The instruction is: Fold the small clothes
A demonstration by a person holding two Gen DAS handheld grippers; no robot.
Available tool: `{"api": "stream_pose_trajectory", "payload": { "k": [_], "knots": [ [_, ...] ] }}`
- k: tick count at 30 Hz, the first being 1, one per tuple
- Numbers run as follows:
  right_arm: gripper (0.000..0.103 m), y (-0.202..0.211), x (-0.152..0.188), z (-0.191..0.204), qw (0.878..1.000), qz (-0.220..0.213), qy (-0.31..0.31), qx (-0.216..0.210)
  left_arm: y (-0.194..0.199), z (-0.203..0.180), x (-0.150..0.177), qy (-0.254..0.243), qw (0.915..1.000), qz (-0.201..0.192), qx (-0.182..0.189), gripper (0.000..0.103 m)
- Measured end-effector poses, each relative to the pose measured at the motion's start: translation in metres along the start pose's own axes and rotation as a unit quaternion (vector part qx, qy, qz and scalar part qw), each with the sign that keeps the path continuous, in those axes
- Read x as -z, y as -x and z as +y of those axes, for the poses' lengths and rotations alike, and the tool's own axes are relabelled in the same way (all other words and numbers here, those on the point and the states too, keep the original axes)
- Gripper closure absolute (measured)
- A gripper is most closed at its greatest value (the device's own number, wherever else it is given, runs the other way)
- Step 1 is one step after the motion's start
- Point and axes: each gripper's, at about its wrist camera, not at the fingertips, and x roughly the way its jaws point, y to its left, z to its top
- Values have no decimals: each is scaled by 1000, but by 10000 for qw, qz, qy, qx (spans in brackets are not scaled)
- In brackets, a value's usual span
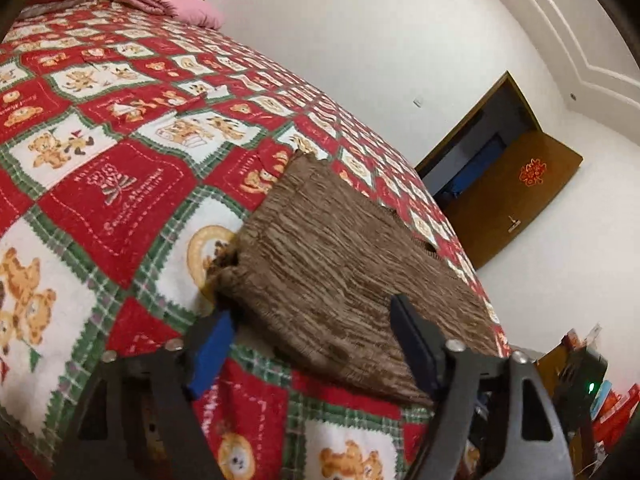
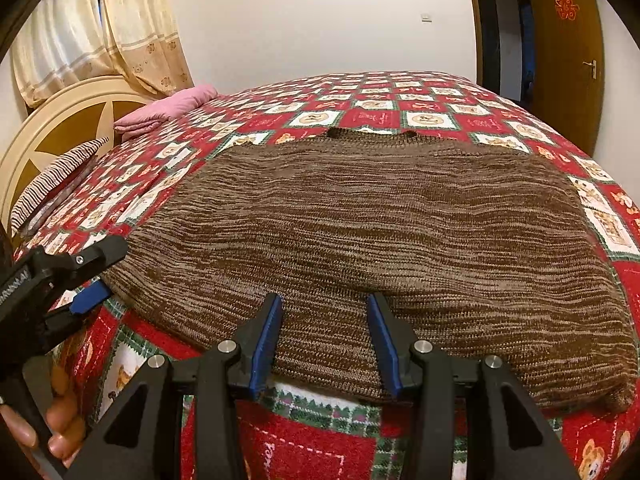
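A brown knitted garment (image 2: 380,224) lies folded flat on the red, white and green teddy-bear bedspread (image 2: 400,108). It also shows in the left wrist view (image 1: 344,264). My right gripper (image 2: 324,308) is open, its blue-padded fingers spread over the garment's near edge. My left gripper (image 1: 308,320) is open at the garment's left corner, one finger beside the edge and the other over the cloth. In the right wrist view the left gripper (image 2: 86,276) sits at the garment's near left corner, held by a hand.
A pink folded cloth (image 2: 168,108) and a striped cloth (image 2: 56,184) lie at the bed's head by a cream headboard (image 2: 60,120). Curtains (image 2: 100,28) hang behind. A brown door (image 2: 568,40) stands open at the right. Clutter (image 1: 600,396) sits beside the bed.
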Motion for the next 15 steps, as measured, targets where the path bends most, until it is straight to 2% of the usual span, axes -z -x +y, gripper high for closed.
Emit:
{"api": "stream_pose_trajectory", "payload": {
  "k": [3,7,9,11,12,13,15],
  "knots": [
    [57,0,0,0,10000,-1,3,4,-10,-6,-8,159,9998,-48,-62,9],
    [57,1,0,0,10000,-2,11,13,-19,-7,-15,390,9989,-125,-232,13],
    [57,1,0,1,10000,4,25,29,-17,-5,-14,489,9983,-137,-284,35],
    [58,2,-4,3,9999,94,42,76,-16,-1,-12,482,9984,-71,-294,49],
    [66,3,-7,4,9999,83,53,64,-16,1,-10,423,9986,-63,-323,54],
    [70,6,-11,6,10000,17,73,-2,-15,1,-9,364,9987,-62,-355,56],
    [70,10,-18,10,9999,-116,70,-3,-14,1,-8,349,9986,-62,-386,56]
  ]
}}
